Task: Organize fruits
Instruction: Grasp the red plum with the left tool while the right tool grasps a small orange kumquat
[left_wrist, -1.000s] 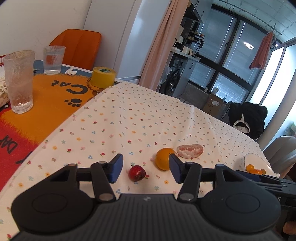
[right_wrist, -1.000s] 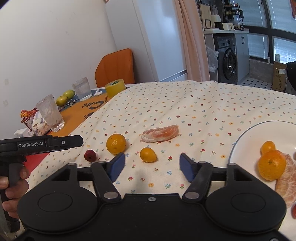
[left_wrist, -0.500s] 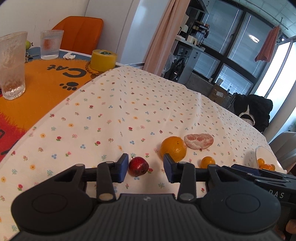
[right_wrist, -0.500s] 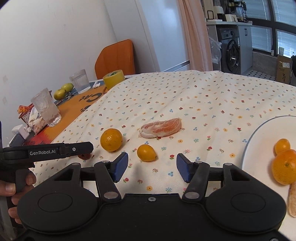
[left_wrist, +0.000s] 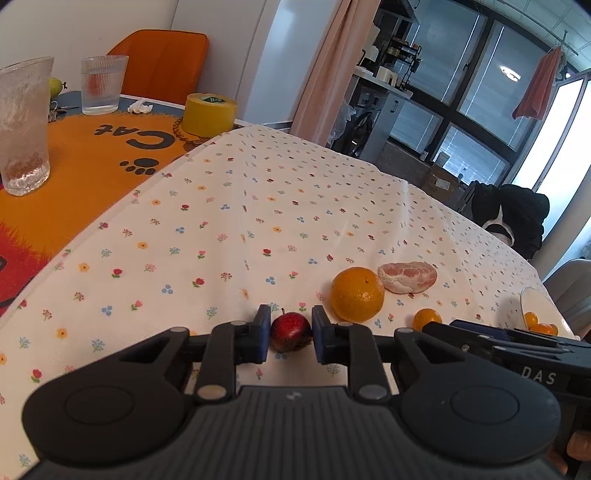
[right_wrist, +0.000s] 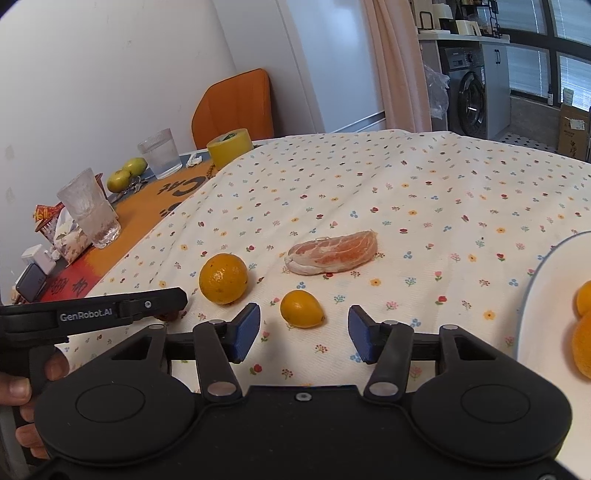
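A small red fruit (left_wrist: 290, 329) lies on the flowered tablecloth, and my left gripper (left_wrist: 290, 334) is shut on it, one blue pad pressed to each side. Just right of it sit a large orange (left_wrist: 357, 293), a peeled citrus segment (left_wrist: 407, 277) and a small orange fruit (left_wrist: 426, 319). My right gripper (right_wrist: 303, 328) stands open, with that small orange fruit (right_wrist: 302, 314) just ahead of the gap between its fingers. In the right wrist view, the large orange (right_wrist: 223, 278) and the peeled segment (right_wrist: 332, 251) lie farther back. A white plate (right_wrist: 546, 295) at the right holds oranges (right_wrist: 585, 343).
On the orange cat mat (left_wrist: 92, 162) at the left stand two glasses (left_wrist: 24, 125) (left_wrist: 103, 85) and a yellow tape roll (left_wrist: 209, 114). Two green fruits (right_wrist: 127, 173) and small clutter lie beyond them. An orange chair (left_wrist: 162, 62) stands behind the table.
My left gripper moved forward and closed its fingers onto the small red fruit. My right gripper came nearer the small orange fruit and stayed open.
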